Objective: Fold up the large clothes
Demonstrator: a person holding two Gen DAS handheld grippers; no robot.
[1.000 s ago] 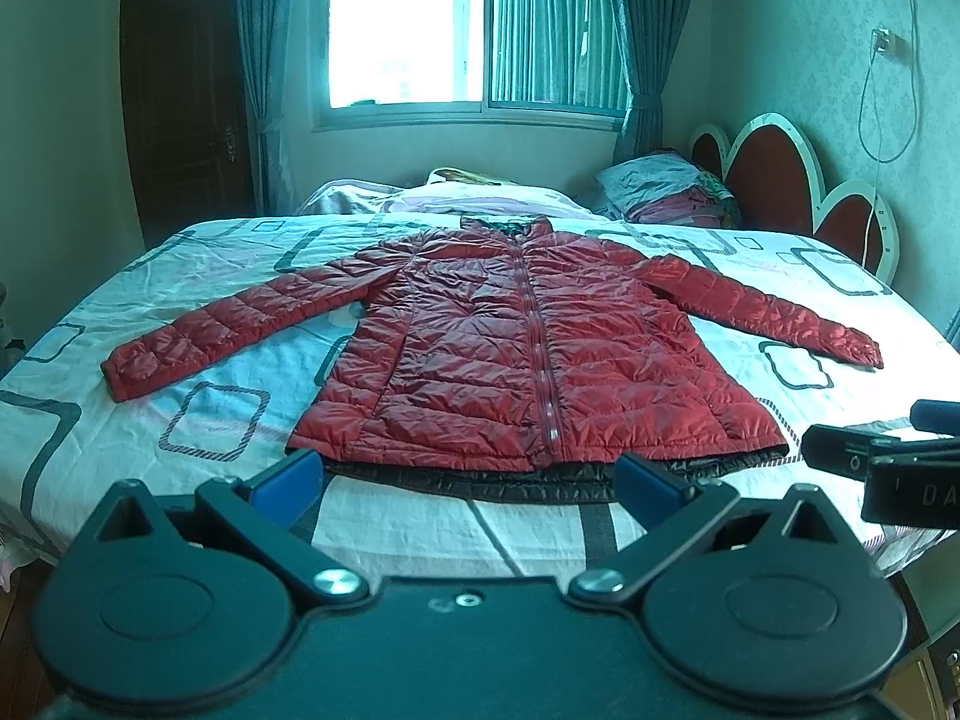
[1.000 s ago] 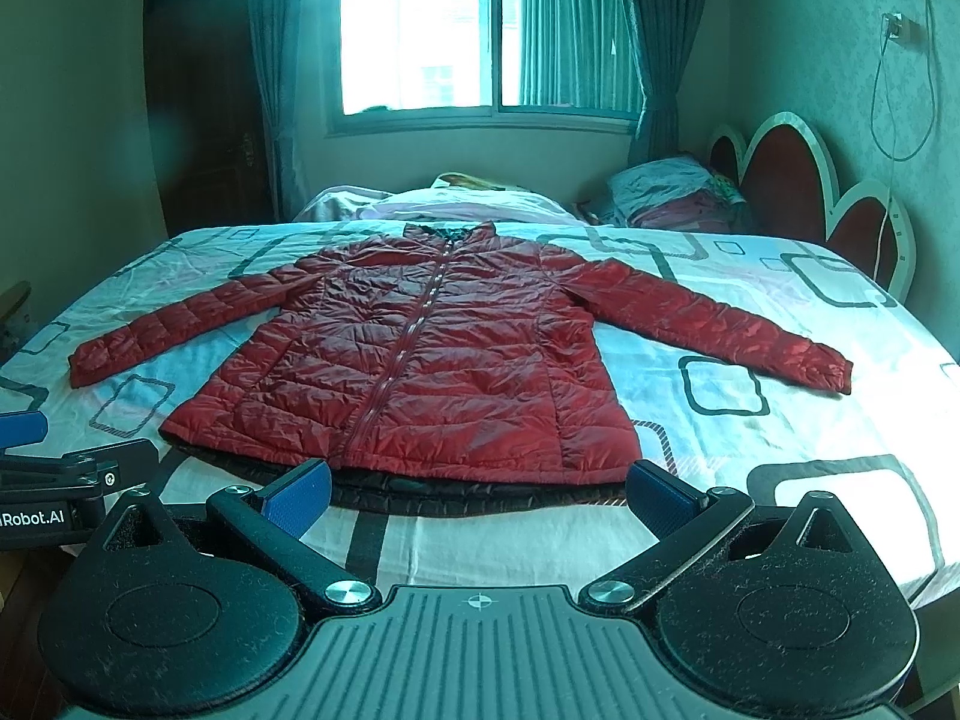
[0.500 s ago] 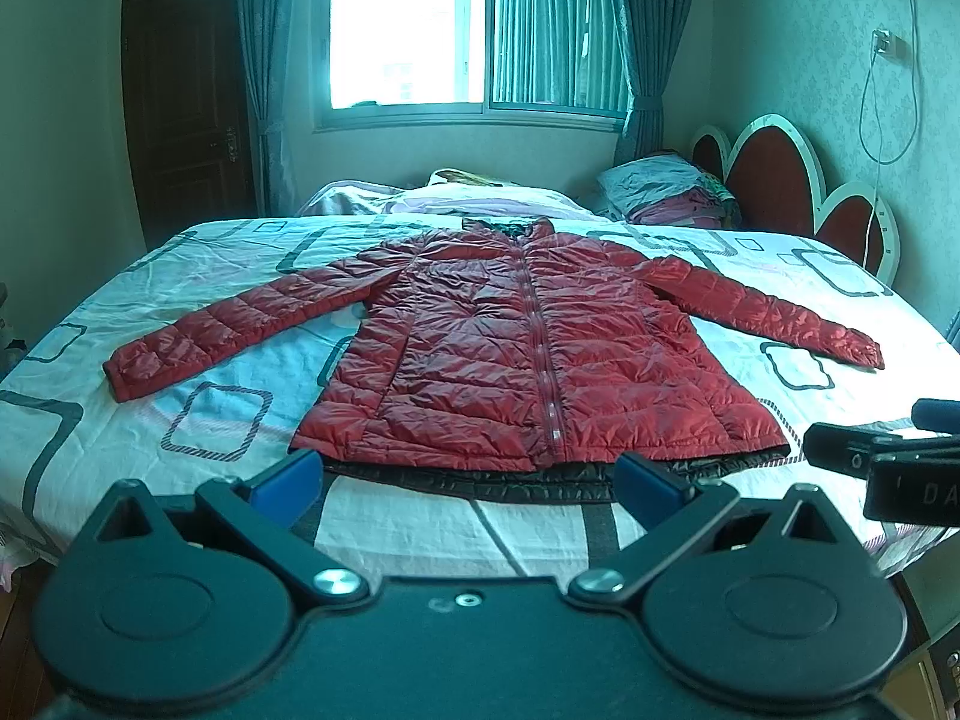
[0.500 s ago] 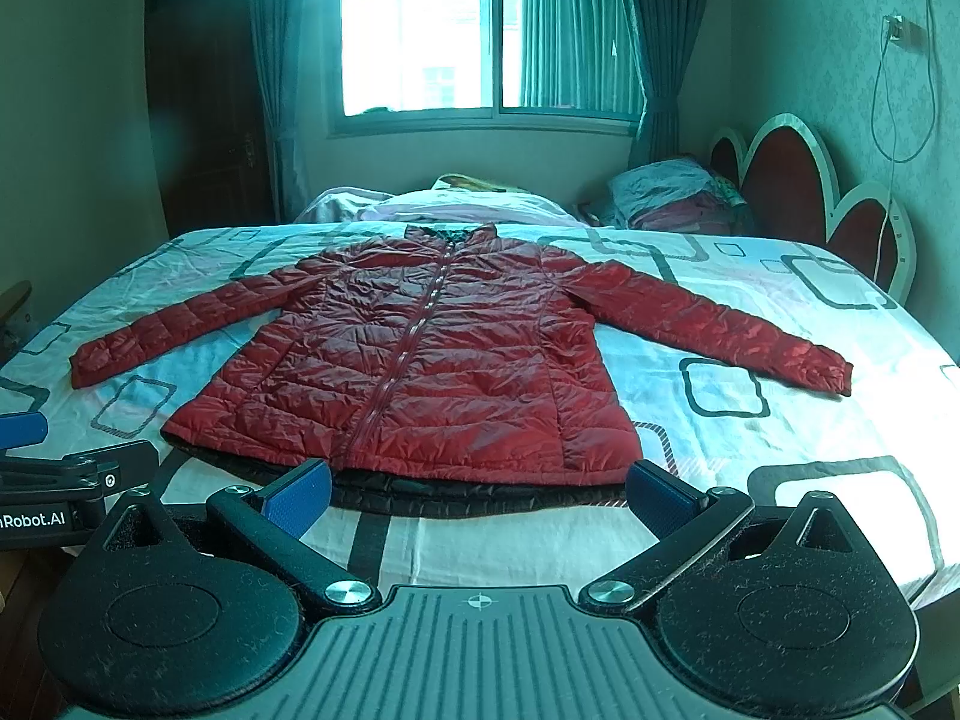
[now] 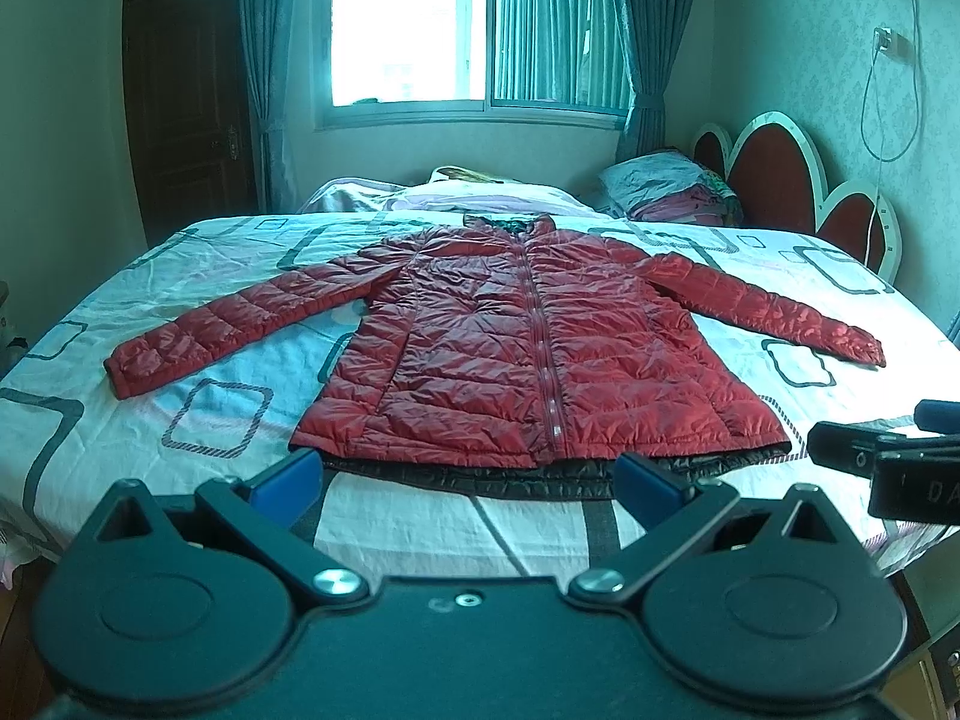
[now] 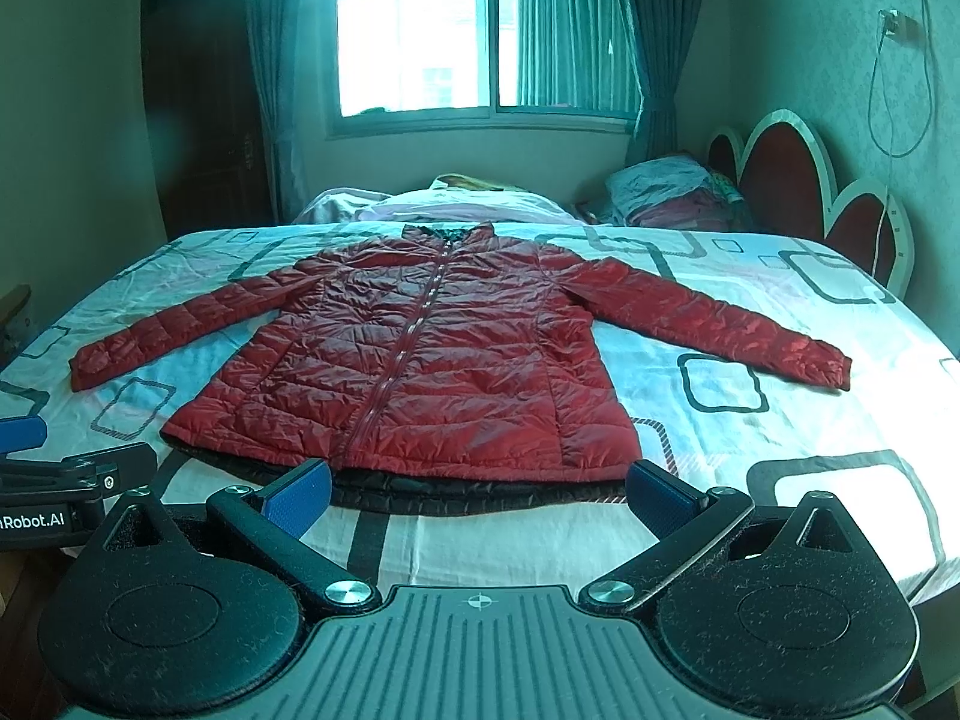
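Observation:
A red quilted puffer jacket (image 5: 528,354) lies flat and zipped on the bed, front up, both sleeves spread out to the sides, hem toward me with a dark lining edge showing; it also shows in the right wrist view (image 6: 414,372). My left gripper (image 5: 468,480) is open and empty, just short of the hem. My right gripper (image 6: 480,492) is open and empty, also just short of the hem. Each gripper shows at the side edge of the other's view.
The bed (image 5: 420,522) has a white sheet with grey square outlines. Pillows and folded bedding (image 5: 666,192) are piled at the far end by a red and white headboard (image 5: 780,180). A window with curtains (image 5: 474,30) is behind, a dark door (image 5: 186,102) at left.
Both views have crept slightly closer to the jacket hem. The jacket has not moved and both grippers stay open.

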